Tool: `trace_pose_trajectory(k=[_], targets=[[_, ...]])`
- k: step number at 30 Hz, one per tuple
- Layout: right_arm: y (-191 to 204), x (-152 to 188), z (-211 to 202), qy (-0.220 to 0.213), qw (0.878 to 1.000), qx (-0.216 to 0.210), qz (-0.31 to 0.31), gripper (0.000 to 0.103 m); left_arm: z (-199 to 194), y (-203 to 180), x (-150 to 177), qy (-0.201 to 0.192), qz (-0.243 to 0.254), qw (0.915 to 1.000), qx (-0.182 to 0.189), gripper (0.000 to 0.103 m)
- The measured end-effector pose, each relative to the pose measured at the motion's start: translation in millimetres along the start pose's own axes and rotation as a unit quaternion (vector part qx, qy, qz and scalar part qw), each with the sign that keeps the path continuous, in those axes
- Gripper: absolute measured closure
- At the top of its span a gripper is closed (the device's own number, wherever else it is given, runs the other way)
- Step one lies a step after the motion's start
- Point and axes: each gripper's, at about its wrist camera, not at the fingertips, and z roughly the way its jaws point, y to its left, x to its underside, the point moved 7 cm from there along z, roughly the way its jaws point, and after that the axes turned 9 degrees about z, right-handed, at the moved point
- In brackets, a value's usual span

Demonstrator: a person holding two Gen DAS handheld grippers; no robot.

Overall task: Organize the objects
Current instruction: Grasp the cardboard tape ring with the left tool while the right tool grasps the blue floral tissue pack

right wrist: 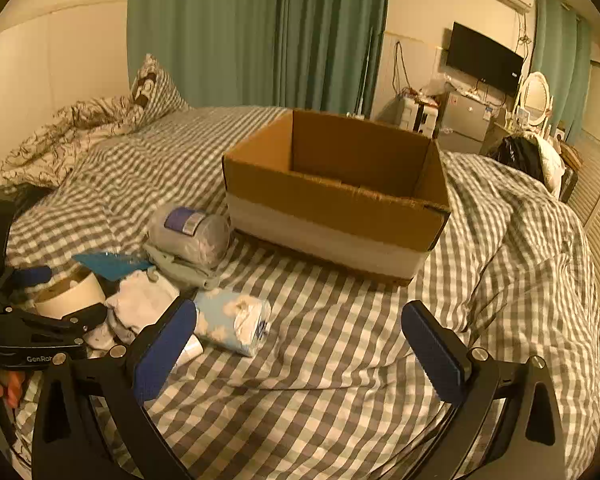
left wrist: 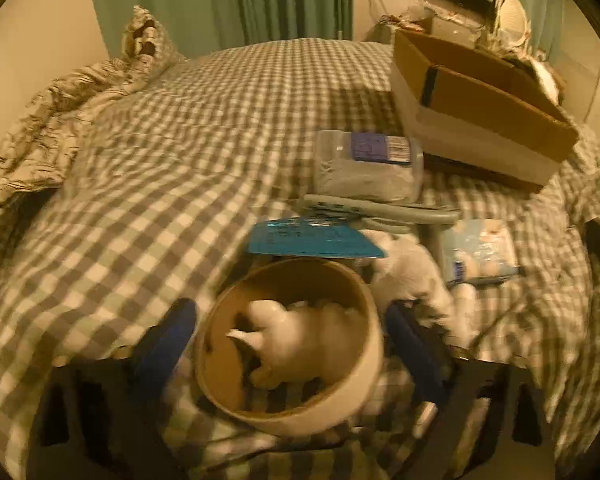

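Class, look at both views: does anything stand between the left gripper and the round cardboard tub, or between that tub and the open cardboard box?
Nothing separates the left gripper from the round tub; its fingers flank it. Toward the cardboard box, a blue card, grey folded item and wrapped bundle lie low on the bed.

Cardboard box (right wrist: 336,200) on bed (right wrist: 340,360), toward far right. Wrapped bundle (right wrist: 190,232) just left of box, atop flat case (right wrist: 184,268). Card (right wrist: 110,265), tape roll (right wrist: 70,290), socks (right wrist: 140,304) in cluster near left edge. Tissue pack (right wrist: 234,320) right of socks, nearest front edge.
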Motion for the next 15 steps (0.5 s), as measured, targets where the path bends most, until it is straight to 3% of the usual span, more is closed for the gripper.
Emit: trace_pose_trajectory(k=[4,8,15], targets=[[5.1,4.5,11.7,0.015,1.000,-0.003,-0.002,0.000,-5.2,0.6,-3.0,-0.007,-0.008,0.9999,0.010,0.018],[13.5,10.2,31.0,0.039,0.999,-0.014,-0.001,0.000,-24.6,7.7,-15.8,-0.038,-0.024,0.9987,0.023,0.018],[37.6,21.3,77.3,0.090,0.996,-0.023,-0.011,0.000,-54.1,28.7,-37.4,-0.092,-0.008,0.9951,-0.037,0.018]])
